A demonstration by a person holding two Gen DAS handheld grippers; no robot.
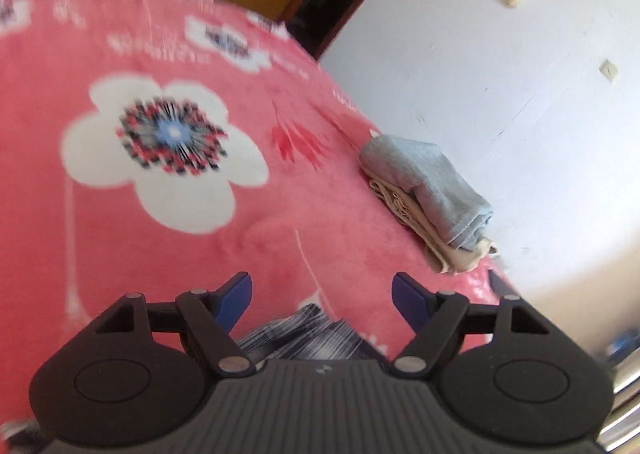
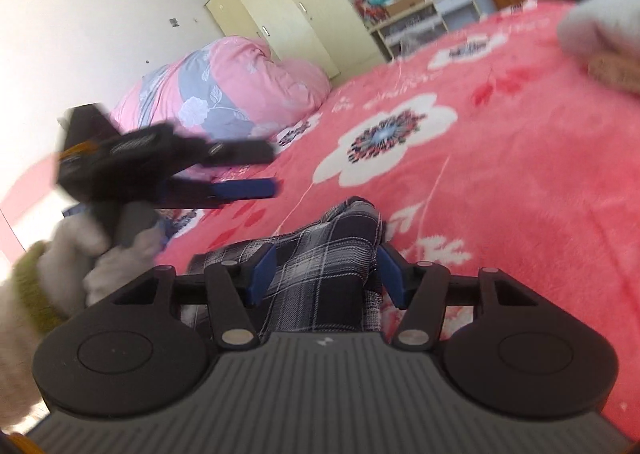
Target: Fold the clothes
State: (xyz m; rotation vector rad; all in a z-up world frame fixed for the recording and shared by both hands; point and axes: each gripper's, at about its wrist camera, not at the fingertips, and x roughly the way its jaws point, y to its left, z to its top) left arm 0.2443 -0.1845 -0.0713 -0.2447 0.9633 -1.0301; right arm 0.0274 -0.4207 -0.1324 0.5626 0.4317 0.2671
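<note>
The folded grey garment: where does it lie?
In the left wrist view the grey garment lies at right, atop beige clothes, on the pink blanket's edge.

The left gripper points forward and somewhat downward, its blue-padded fingers spread wide with nothing between them. From the right wrist view it appears blurred at the left, held in a gloved hand with a green cuff. The right gripper also tilts slightly downward, jaws part-way apart; checked fabric lies between its blue pads, though whether they press on it is unclear.
</note>
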